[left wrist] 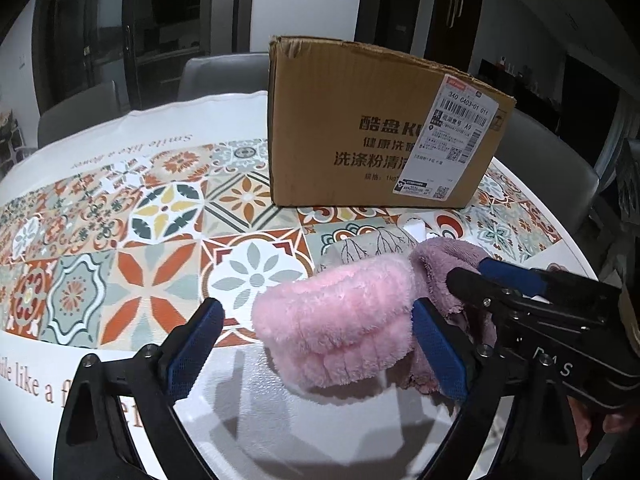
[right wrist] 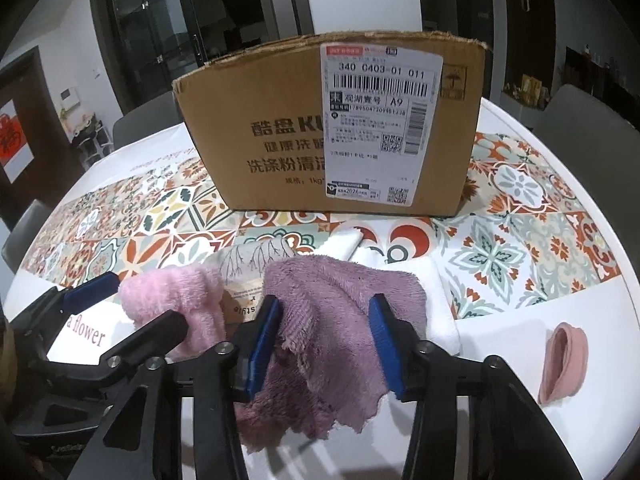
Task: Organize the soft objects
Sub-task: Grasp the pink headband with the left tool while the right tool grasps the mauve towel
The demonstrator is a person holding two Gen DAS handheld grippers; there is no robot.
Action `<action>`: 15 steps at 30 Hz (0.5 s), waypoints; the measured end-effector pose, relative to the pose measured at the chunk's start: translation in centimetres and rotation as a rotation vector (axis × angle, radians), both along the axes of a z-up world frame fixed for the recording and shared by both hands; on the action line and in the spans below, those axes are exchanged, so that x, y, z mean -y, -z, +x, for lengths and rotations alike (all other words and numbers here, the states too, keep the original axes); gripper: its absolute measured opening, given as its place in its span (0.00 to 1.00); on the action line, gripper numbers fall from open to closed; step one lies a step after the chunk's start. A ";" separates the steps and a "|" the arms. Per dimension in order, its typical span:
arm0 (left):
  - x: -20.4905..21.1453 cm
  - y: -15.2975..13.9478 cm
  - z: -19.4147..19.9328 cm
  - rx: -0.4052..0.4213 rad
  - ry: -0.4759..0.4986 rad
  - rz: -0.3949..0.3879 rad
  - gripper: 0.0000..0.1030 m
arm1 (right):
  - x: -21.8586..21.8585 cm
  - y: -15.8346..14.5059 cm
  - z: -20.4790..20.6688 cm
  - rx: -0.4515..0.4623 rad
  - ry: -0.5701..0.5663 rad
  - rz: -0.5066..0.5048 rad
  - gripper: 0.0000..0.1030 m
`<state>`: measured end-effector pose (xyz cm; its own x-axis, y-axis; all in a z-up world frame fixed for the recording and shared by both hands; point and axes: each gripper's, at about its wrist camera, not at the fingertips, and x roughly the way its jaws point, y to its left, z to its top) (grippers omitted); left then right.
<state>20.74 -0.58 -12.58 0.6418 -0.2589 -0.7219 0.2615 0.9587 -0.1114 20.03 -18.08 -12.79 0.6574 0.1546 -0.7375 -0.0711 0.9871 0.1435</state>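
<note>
A fluffy pink cloth (left wrist: 340, 320) lies between the wide-open fingers of my left gripper (left wrist: 316, 320); its right pad touches the cloth. It also shows in the right wrist view (right wrist: 176, 304). A mauve towel (right wrist: 340, 320) lies crumpled between the fingers of my right gripper (right wrist: 326, 320), which stand open around it; the towel shows in the left wrist view (left wrist: 448, 256) too. A cardboard box (left wrist: 376, 128) with a shipping label stands upright behind the cloths, also in the right wrist view (right wrist: 320, 128). A pink sock (right wrist: 560, 356) lies to the right.
The round table (left wrist: 120, 216) has a patterned tile cloth. A grey printed cloth (right wrist: 256, 260) and white folded cloths (right wrist: 432, 292) lie between the towels and the box. Grey chairs (left wrist: 216, 72) stand behind the table.
</note>
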 end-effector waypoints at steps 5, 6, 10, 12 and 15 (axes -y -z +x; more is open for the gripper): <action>0.2 0.4 0.3 -0.023 0.011 -0.022 0.73 | -0.4 0.7 0.3 -0.021 -0.040 0.028 0.24; 0.3 0.4 0.3 -0.024 0.011 -0.023 0.70 | -0.7 0.8 0.2 -0.021 -0.047 0.028 0.20; 0.2 0.3 0.2 -0.016 0.011 -0.030 0.50 | -1.1 0.7 -0.2 -0.008 -0.054 0.023 0.14; 0.1 0.2 0.0 -0.008 0.010 -0.036 0.40 | -1.1 0.6 -0.5 -0.002 -0.048 0.030 0.13; -0.1 -0.1 -0.5 0.002 0.008 -0.049 0.32 | -1.1 0.2 -1.0 0.011 -0.043 0.038 0.12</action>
